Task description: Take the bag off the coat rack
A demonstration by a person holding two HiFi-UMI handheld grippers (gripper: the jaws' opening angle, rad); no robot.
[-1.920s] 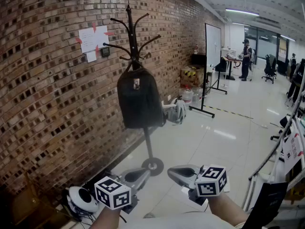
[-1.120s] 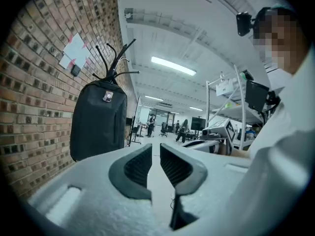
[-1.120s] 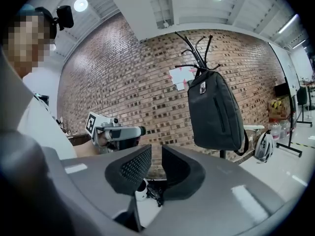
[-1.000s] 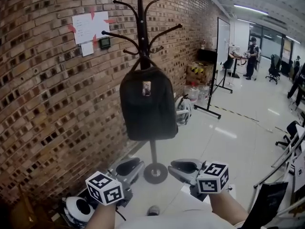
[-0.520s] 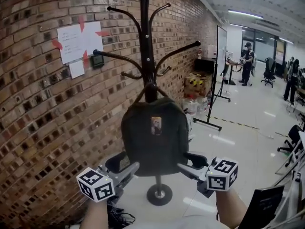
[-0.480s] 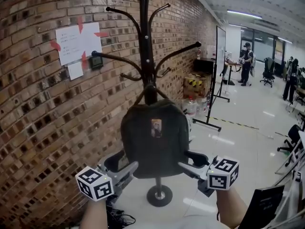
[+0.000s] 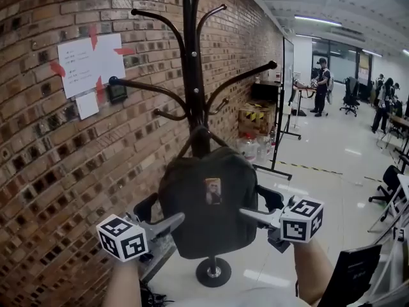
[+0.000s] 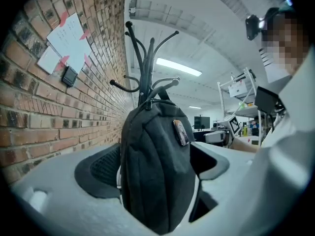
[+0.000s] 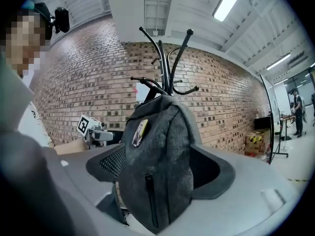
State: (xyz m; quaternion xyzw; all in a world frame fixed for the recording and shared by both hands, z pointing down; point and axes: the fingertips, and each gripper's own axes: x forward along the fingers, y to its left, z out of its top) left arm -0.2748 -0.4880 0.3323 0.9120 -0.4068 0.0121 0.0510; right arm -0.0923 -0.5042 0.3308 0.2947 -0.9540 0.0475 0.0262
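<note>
A dark grey backpack (image 7: 208, 203) with a small badge on its front hangs by its top loop from a black coat rack (image 7: 190, 56) beside the brick wall. My left gripper (image 7: 163, 211) reaches in at the bag's left edge. At the bag's right edge is my right gripper (image 7: 254, 203). In the left gripper view the bag (image 8: 155, 171) stands between the wide jaws, which are opening, with a gap at the right pad. The right gripper view shows the bag (image 9: 157, 166) between that gripper's opening jaws too, the pads not pressing on it.
The rack's round base (image 7: 213, 272) rests on the glossy floor. Papers (image 7: 86, 59) are taped to the brick wall at left. A whiteboard on a stand (image 7: 284, 82) and cardboard boxes (image 7: 254, 117) stand behind. People work at the far right, near office chairs (image 7: 391, 178).
The rack and bag have come much closer. Both grippers rose from low in front to the bag's two sides, and their jaws spread from nearly shut to wide.
</note>
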